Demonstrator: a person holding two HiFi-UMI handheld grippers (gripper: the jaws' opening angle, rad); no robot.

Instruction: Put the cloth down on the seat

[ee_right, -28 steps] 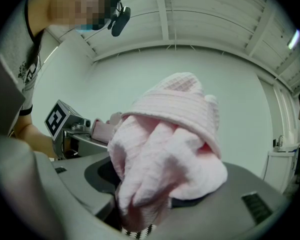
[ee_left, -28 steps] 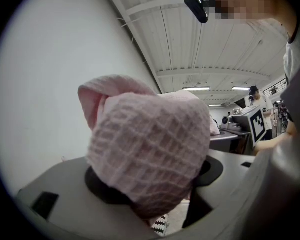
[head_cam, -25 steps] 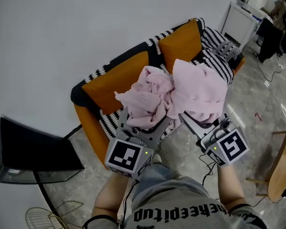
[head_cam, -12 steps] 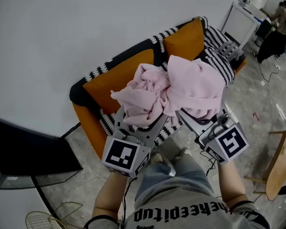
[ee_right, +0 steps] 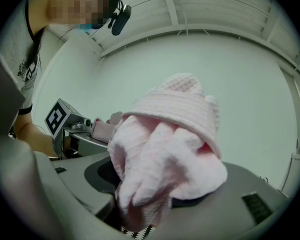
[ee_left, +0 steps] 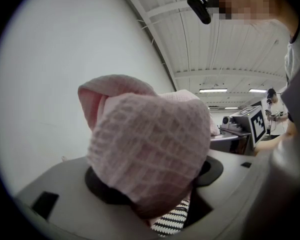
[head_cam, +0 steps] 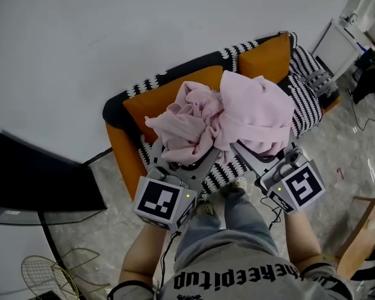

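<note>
A bunched pink cloth (head_cam: 228,120) is held in the air above the sofa seat (head_cam: 234,167), which has a black-and-white striped cover. My left gripper (head_cam: 182,162) is shut on the cloth's left part (ee_left: 145,154); the fabric piles over its jaws and hides the tips. My right gripper (head_cam: 253,156) is shut on the cloth's right part (ee_right: 162,156), which bulges over its jaws too. Both grippers point upward, side by side, in front of the person's body. A strip of striped seat shows between the jaws in both gripper views.
The orange sofa (head_cam: 122,158) stands against a white wall, with orange back cushions (head_cam: 165,95) and a striped throw (head_cam: 309,99). A black monitor (head_cam: 40,186) on a stand is at left. A wire basket (head_cam: 47,277) lies on the marble floor. A wooden chair (head_cam: 362,236) is at right.
The view has shifted so the sofa sits further right and closer. Both grippers have stayed shut on the cloth, held at about the same height.
</note>
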